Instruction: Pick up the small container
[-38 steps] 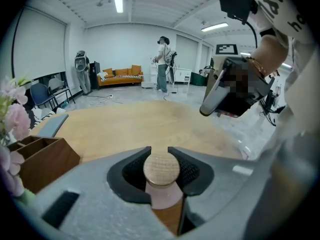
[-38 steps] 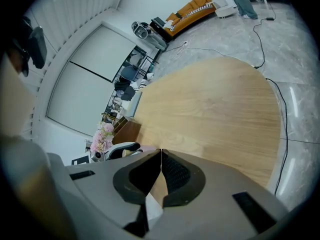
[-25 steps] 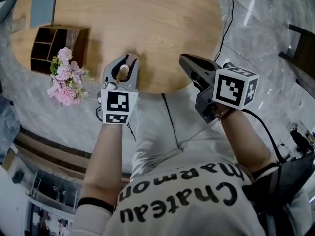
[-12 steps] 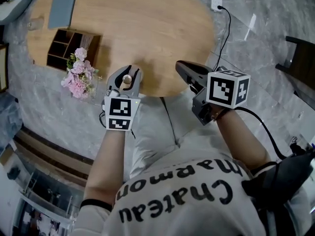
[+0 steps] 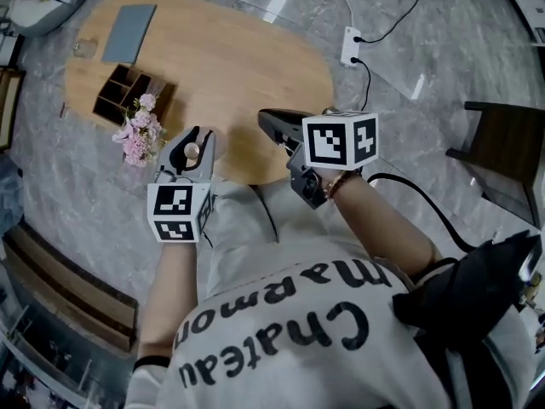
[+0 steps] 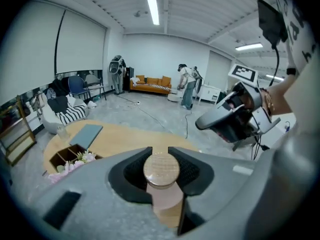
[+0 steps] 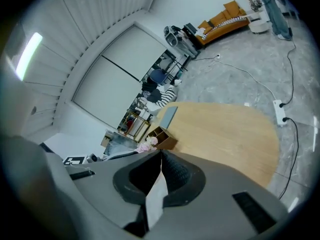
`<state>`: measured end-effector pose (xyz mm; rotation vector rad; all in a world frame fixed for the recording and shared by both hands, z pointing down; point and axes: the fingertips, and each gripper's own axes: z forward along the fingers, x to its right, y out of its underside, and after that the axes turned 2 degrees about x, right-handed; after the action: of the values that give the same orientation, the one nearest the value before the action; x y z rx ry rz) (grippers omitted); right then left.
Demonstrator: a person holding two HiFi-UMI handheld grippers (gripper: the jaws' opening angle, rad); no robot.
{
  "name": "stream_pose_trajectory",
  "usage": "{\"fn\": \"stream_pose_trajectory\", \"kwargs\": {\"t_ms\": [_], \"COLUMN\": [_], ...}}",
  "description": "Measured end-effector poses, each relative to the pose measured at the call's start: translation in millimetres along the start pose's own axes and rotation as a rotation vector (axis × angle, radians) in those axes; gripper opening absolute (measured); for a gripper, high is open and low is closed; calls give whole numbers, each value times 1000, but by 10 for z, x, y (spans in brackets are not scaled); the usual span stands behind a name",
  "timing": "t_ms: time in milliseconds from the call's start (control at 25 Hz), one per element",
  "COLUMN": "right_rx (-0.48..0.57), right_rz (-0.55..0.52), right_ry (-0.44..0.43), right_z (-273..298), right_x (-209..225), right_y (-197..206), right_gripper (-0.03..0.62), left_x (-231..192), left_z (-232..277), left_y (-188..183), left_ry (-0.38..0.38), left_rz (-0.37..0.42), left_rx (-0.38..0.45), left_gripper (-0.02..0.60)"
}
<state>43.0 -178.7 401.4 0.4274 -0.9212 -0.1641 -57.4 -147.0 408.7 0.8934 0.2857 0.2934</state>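
The small container [image 6: 161,173], a pale jar with a round wooden lid, sits between the pads of my left gripper [image 6: 161,160], which is shut on it just under the lid. From the head view the left gripper [image 5: 191,150] holds the container [image 5: 192,151] in the air, beside the near edge of the oval wooden table [image 5: 247,58]. My right gripper [image 5: 271,121] hangs over the table's near edge. Its jaws meet at the tips with nothing between them, as the right gripper view shows [image 7: 160,156].
On the table's far left stand a wooden organizer box [image 5: 123,96], pink flowers [image 5: 136,135], a grey-blue pad [image 5: 129,32] and a small glass [image 5: 83,48]. A power strip [image 5: 350,46] with cables lies on the floor. A dark chair [image 5: 502,156] stands at right.
Both grippers have come up and away from the table, which now looks smaller and farther. The left gripper has carried the container leftward off the table's edge, still gripping it.
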Motion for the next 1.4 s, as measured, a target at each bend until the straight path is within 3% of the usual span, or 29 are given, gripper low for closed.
{"fn": "stream_pose_trajectory", "kwargs": {"t_ms": [120, 520, 760, 1160, 1400], "right_rx": [-13, 12, 82, 266, 506], "right_rz": [-64, -252, -333, -312, -326], "right_ry": [-12, -100, -108, -69, -158], "right_z": [-89, -269, -410, -751, -1116], "right_x": [-212, -978, -1416, -2130, -2738], "right_y": [-66, -201, -195, 100, 274], "right_gripper": [12, 12, 12, 12, 14], "left_x": [88, 345, 383, 544, 567], "left_z": [-252, -947, -1289, -2131, -2679], "left_y": [-270, -969, -1222, -1278, -1204], "left_ry": [11, -30, 1, 168, 247], "left_rz": [-41, 77, 129, 174, 184], "left_rx": [66, 236, 313, 373, 436], "left_gripper": [106, 106, 106, 104, 104]}}
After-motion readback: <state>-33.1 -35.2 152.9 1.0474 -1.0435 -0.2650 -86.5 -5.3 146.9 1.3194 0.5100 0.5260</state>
